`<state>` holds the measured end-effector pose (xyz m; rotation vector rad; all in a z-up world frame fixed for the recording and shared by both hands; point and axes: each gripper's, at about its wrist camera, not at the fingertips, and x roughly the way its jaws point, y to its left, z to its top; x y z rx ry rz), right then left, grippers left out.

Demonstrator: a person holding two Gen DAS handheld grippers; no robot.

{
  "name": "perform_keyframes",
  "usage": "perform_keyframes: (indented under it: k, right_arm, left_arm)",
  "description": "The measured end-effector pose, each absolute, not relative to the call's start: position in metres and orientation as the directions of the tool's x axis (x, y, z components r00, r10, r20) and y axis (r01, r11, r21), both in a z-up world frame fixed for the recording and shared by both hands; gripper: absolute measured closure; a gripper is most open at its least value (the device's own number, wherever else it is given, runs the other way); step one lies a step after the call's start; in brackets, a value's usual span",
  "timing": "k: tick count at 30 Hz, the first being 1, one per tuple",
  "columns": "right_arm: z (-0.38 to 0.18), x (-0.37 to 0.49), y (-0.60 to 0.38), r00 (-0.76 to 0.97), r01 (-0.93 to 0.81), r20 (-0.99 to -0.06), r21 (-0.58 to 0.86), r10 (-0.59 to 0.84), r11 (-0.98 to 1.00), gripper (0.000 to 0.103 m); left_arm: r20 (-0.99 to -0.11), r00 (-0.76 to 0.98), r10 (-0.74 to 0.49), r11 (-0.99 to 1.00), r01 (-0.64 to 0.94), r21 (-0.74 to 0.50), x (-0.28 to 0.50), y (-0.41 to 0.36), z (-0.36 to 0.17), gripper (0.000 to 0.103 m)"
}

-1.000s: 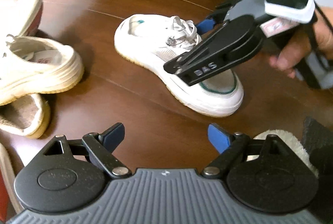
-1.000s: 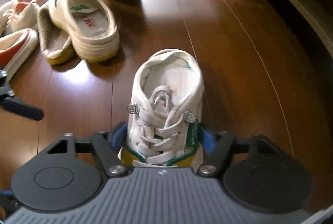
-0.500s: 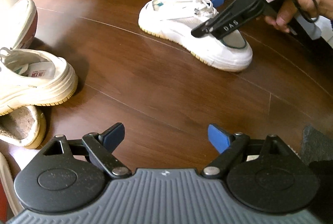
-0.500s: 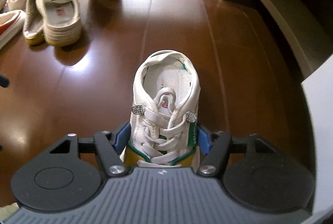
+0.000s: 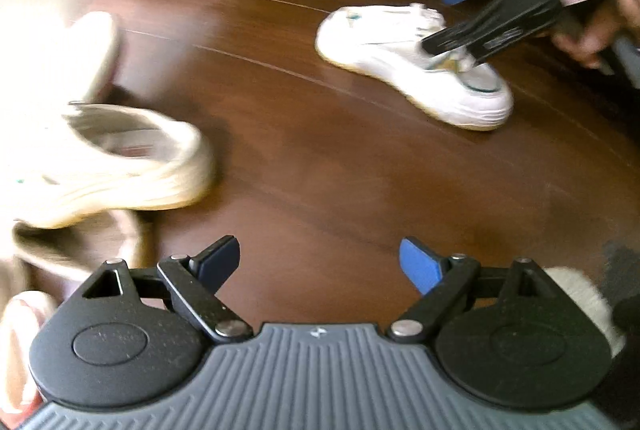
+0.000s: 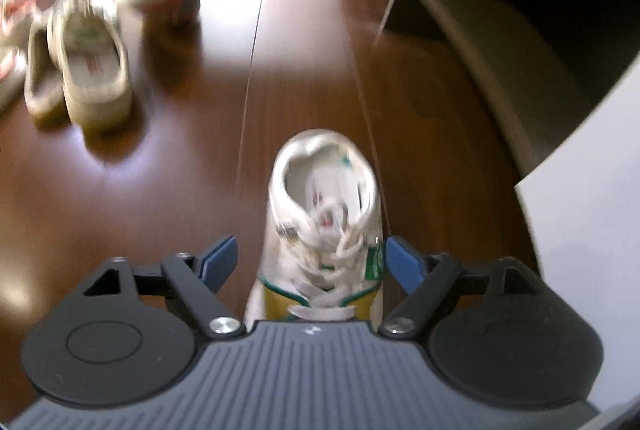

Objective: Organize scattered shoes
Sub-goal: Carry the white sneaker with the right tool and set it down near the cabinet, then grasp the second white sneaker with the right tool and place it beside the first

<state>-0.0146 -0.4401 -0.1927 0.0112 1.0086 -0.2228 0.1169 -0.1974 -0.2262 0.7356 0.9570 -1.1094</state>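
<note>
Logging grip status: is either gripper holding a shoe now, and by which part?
Nothing is held. The right gripper is opening, pads clear of the white sneaker between them; the left gripper is open and empty.

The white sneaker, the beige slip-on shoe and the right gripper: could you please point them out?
white sneaker [image 6: 320, 190]: right wrist view, heel opening.
beige slip-on shoe [image 6: 94, 66]: right wrist view, insole.
right gripper [image 6: 310, 260]: right wrist view, between its opening blue pads.

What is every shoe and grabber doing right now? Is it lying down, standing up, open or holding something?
White sneaker: upright on its sole on the floor, between the right jaws, unpinched.
Right gripper: jaws opening.
Left gripper: open, empty.
Cream clog: resting partly on a tan slipper.
</note>
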Motion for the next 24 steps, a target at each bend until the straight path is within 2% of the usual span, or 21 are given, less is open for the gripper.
perform_keyframes:
  k: [4,6,8,10,15,18,21,23,24]
  right_arm:
    - [-0.166,0.002,-0.418,0.600,0.176,-0.800,0.132,0.000,0.975,0.024]
    - [-0.161,0.029,-0.404,0.622,0.170,-0.775,0.274,0.113,0.947,0.049]
    - [-0.161,0.065,-0.387,0.637,0.162,-0.741,0.396,0.211,0.904,0.063]
    - [-0.164,0.105,-0.369,0.649,0.157,-0.704,0.495,0.289,0.855,0.063]
    - [-0.181,0.169,-0.343,0.649,0.213,-0.689,0.571,0.323,0.793,0.062]
    - [-0.203,0.187,-0.342,0.642,0.325,-0.688,0.644,0.338,0.692,0.060]
    - [-0.226,0.200,-0.342,0.657,0.414,-0.665,0.711,0.354,0.568,0.060]
    - [-0.239,0.208,-0.338,0.657,0.450,-0.670,0.717,0.347,0.533,0.061]
    - [-0.246,0.212,-0.335,0.656,0.463,-0.672,0.718,0.344,0.520,0.067]
  left_arm:
    - [-0.897,0.271,-0.350,0.371,0.919,0.133,0.164,-0.170,-0.216,0.014]
    - [-0.882,0.328,-0.338,0.422,0.891,0.169,0.188,-0.158,-0.211,0.015]
    - [-0.857,0.382,-0.347,0.465,0.863,0.197,0.210,-0.149,-0.205,0.015]
    - [-0.830,0.431,-0.355,0.483,0.844,0.232,0.225,-0.146,-0.203,0.015]
    - [-0.806,0.484,-0.340,0.432,0.842,0.323,0.253,-0.150,-0.219,0.015]
    - [-0.798,0.501,-0.333,0.369,0.849,0.379,0.260,-0.155,-0.231,0.030]
    - [-0.790,0.509,-0.343,0.344,0.850,0.398,0.267,-0.162,-0.241,0.035]
    - [-0.791,0.510,-0.338,0.345,0.849,0.400,0.270,-0.164,-0.245,0.044]
    - [-0.793,0.510,-0.334,0.346,0.849,0.400,0.271,-0.165,-0.248,0.048]
